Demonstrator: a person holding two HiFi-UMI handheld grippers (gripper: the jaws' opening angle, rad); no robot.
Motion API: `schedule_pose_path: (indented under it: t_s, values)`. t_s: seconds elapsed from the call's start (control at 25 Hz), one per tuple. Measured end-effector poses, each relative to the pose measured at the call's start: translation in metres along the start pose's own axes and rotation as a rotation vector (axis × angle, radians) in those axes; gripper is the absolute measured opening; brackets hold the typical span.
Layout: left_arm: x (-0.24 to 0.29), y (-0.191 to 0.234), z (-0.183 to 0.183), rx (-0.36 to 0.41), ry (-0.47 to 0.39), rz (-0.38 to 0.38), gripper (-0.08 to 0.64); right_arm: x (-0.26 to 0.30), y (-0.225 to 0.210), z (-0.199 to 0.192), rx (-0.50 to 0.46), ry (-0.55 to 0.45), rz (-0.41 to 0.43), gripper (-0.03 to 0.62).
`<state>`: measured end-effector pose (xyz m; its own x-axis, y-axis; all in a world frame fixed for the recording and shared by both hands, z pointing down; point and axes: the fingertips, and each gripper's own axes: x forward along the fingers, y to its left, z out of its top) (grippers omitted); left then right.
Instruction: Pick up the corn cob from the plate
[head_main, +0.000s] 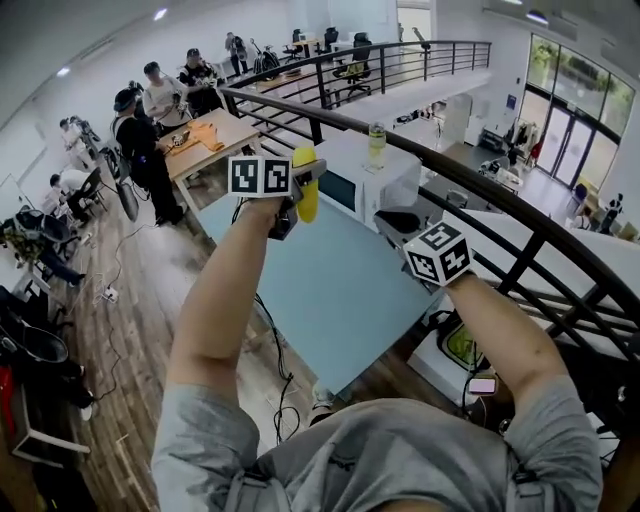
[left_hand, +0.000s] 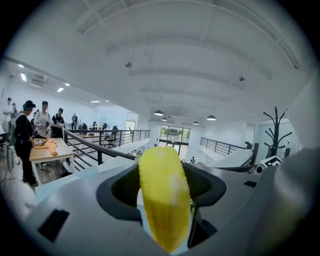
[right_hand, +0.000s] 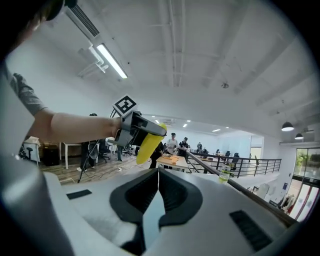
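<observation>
The yellow corn cob (head_main: 306, 186) is held up in the air, upright, with my left gripper (head_main: 303, 195) shut on it, above the far edge of the light blue table (head_main: 330, 290). In the left gripper view the corn cob (left_hand: 165, 195) fills the space between the jaws and sticks up past them. My right gripper (head_main: 397, 224) is beside it to the right, raised over the same table; its jaws meet at the tips with nothing between them (right_hand: 158, 173). The right gripper view also shows the left gripper (right_hand: 141, 131) with the corn cob (right_hand: 148, 144). No plate is in view.
A white microwave (head_main: 372, 182) with a drink bottle (head_main: 376, 144) on top stands beyond the table. A black railing (head_main: 470, 185) runs diagonally across the right. Several people stand round a wooden table (head_main: 205, 140) at the back left. Cables lie on the wooden floor (head_main: 130, 290).
</observation>
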<state>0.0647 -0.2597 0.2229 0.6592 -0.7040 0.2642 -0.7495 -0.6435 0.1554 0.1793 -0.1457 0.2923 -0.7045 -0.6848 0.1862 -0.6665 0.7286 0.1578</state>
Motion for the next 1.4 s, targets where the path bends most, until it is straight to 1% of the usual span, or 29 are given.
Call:
schedule_pose_path:
  t_s: [0.16,0.32,0.56,0.64,0.8,0.92,1.04,1.24,1.4]
  values:
    - [-0.025,-0.039,-0.021,-0.014,0.002,-0.041,0.278,-0.034,0.026,-0.008,-0.033,-0.002,0.025,0.017]
    - [-0.049,-0.066,-0.056,-0.023,0.015,-0.082,0.278,-0.056,0.049,-0.021,-0.036,-0.008,0.037,0.017]
    - [-0.089,-0.082,-0.122,-0.049,0.03,-0.135,0.278,-0.073,0.082,-0.046,0.027,-0.009,0.059,0.017]
    - [-0.101,-0.086,-0.142,-0.045,0.032,-0.152,0.278,-0.072,0.089,-0.054,0.055,-0.006,0.059,0.017]
    - [-0.119,-0.086,-0.181,-0.041,0.009,-0.172,0.278,-0.065,0.095,-0.072,0.122,-0.003,0.038,0.017]
    - [-0.13,-0.084,-0.206,-0.016,-0.001,-0.186,0.278,-0.056,0.101,-0.088,0.168,0.014,0.021,0.017]
    - [-0.142,-0.081,-0.221,0.003,-0.031,-0.216,0.278,-0.047,0.111,-0.103,0.21,0.03,0.0,0.017]
    - [-0.161,-0.075,-0.242,-0.007,-0.095,-0.265,0.278,-0.032,0.129,-0.124,0.267,0.044,-0.015,0.017]
    - [-0.177,-0.076,-0.256,-0.004,-0.111,-0.295,0.278,-0.032,0.146,-0.135,0.321,0.067,-0.013,0.015]
